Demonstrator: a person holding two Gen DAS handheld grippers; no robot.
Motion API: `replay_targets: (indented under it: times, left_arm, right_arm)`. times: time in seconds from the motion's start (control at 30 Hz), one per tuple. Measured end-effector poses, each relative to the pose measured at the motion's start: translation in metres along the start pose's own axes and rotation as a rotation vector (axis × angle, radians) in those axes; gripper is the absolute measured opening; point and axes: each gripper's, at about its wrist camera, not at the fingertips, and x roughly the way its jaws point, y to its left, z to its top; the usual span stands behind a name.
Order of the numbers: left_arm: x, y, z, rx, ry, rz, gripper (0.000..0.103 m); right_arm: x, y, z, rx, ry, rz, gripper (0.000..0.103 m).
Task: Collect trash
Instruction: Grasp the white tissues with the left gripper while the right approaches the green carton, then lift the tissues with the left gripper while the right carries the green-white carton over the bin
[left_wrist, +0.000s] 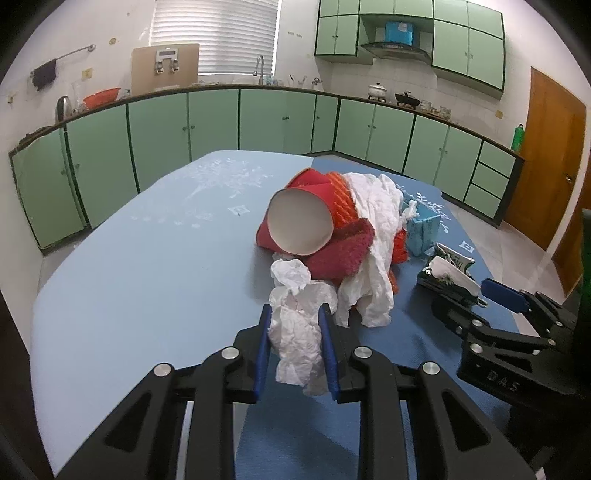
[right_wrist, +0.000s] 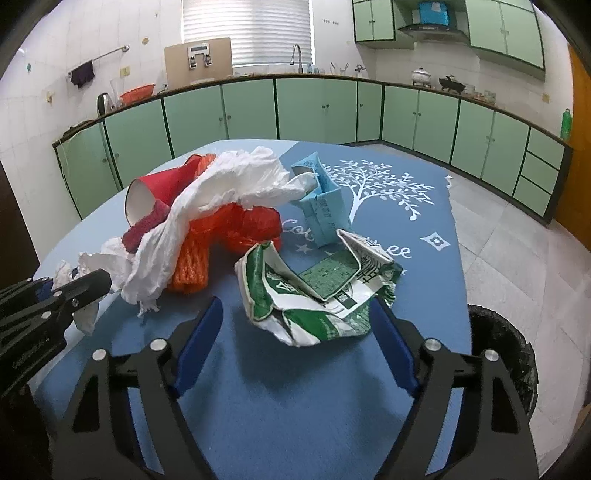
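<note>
My left gripper (left_wrist: 295, 310) is shut on a crumpled white tissue (left_wrist: 295, 332) at the near edge of a trash pile on the table (left_wrist: 129, 277). The pile holds a red paper cup (left_wrist: 299, 221) on its side, a dark red cloth (left_wrist: 340, 251), orange netting (right_wrist: 229, 229), a large white paper (right_wrist: 207, 206) and a light blue carton (right_wrist: 325, 214). My right gripper (right_wrist: 297, 302) stands open around a crushed green-and-white carton (right_wrist: 317, 291). Its left pad is clear of the carton; the right pad is close beside it. The left gripper (right_wrist: 74, 282) also shows at the left of the right wrist view.
A black bin lined with a dark bag (right_wrist: 502, 354) stands on the floor off the table's right edge. Green kitchen cabinets (left_wrist: 214, 122) run along the far walls, and a wooden door (left_wrist: 546, 166) is at the right. A blue mat with a white tree print (right_wrist: 388, 184) covers the table's right half.
</note>
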Motion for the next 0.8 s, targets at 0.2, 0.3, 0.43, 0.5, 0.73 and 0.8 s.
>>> replay_targets:
  times: [0.2, 0.3, 0.43, 0.5, 0.73, 0.8]
  left_arm:
    - [0.003, 0.0, -0.001, 0.005, 0.014, -0.008, 0.025]
    - [0.009, -0.001, -0.001, 0.009, 0.037, -0.016, 0.028]
    - [0.016, -0.001, 0.001, 0.011, 0.051, -0.021, 0.031]
    - [0.015, -0.001, 0.002, 0.011, 0.047, -0.023, 0.027]
    - [-0.001, -0.002, 0.011, 0.017, -0.01, -0.021, 0.023]
    - [-0.008, -0.004, 0.016, 0.014, -0.028, -0.025, 0.023]
  right_arm:
    - [0.009, -0.003, 0.005, 0.002, 0.018, 0.007, 0.064]
    - [0.011, -0.006, 0.005, 0.008, 0.033, 0.031, 0.046]
    - [0.008, -0.007, 0.005, -0.008, 0.024, 0.044, 0.032]
    - [0.004, -0.008, 0.006, -0.016, 0.009, 0.042, 0.02]
    - [-0.017, -0.02, 0.018, -0.011, -0.041, 0.059, 0.009]
    - [-0.023, -0.021, 0.021, -0.007, -0.053, 0.071, 0.008]
